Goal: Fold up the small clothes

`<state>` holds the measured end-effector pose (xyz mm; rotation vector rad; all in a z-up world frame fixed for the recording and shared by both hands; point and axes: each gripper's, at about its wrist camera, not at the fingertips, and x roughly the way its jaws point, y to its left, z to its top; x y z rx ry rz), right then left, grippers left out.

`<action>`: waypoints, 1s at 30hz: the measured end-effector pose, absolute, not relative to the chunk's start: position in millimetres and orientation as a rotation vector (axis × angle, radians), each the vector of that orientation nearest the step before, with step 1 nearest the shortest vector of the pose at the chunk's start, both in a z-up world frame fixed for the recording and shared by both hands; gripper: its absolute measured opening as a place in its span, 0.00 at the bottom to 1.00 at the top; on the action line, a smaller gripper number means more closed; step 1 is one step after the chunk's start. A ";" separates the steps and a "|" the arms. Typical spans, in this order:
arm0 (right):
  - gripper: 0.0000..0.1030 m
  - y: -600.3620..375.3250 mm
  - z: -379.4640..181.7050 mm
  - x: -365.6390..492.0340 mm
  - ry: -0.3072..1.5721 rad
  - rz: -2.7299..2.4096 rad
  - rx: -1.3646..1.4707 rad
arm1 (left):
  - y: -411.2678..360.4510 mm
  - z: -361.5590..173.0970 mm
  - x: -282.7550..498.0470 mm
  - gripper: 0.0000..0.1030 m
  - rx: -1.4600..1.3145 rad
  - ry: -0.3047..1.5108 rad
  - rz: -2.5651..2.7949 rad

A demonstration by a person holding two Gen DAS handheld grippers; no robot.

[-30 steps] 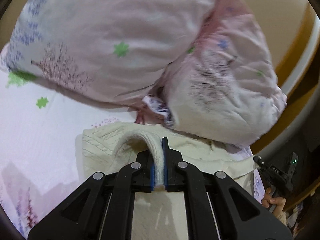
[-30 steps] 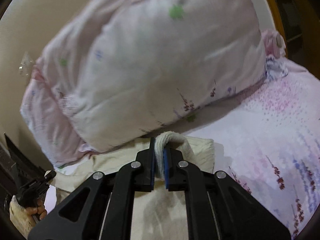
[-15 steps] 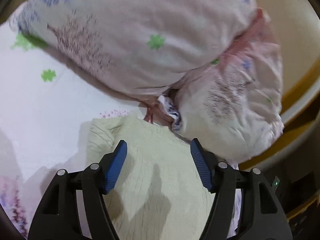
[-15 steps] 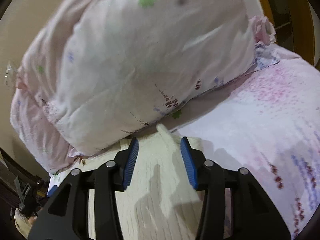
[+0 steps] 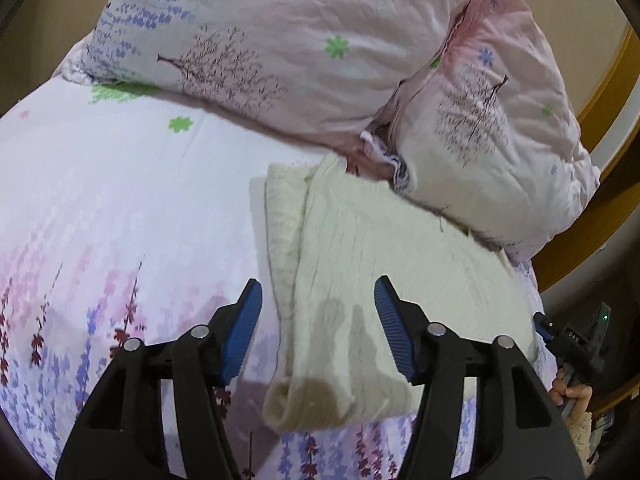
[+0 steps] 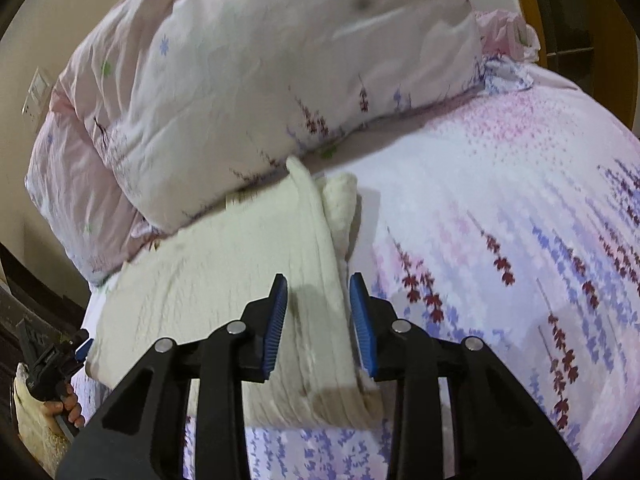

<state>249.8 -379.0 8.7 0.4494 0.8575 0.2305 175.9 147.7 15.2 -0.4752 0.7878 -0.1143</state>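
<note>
You are hovering both grippers empty, left gripper (image 5: 318, 326) and right gripper (image 6: 319, 320) spread wide, above the folded cream sweater (image 5: 384, 276); press its uneven side edges flat before regripping.

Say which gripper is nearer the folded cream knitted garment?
Right, marginally: right gripper straddles an edge of the folded cream knitted garment, one pad seemingly brushing it; left gripper hovers above its other edge.

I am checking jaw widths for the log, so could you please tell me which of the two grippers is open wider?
The left gripper is open wider: its blue pads straddle the cream garment's edge with a broad gap, while the right gripper's stand closer together.
</note>
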 end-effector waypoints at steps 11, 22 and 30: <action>0.07 -366.5 27.8 227.7 0.792 0.271 0.382 | 141.5 7.3 165.2 0.04 -0.466 0.815 -0.167; 0.09 -364.2 -0.5 227.0 0.916 0.155 0.310 | 154.5 -7.6 157.6 0.04 -0.502 0.852 -0.164; 0.21 -356.4 35.1 229.6 0.802 0.140 0.260 | 154.2 16.8 156.3 0.33 -0.453 0.782 -0.119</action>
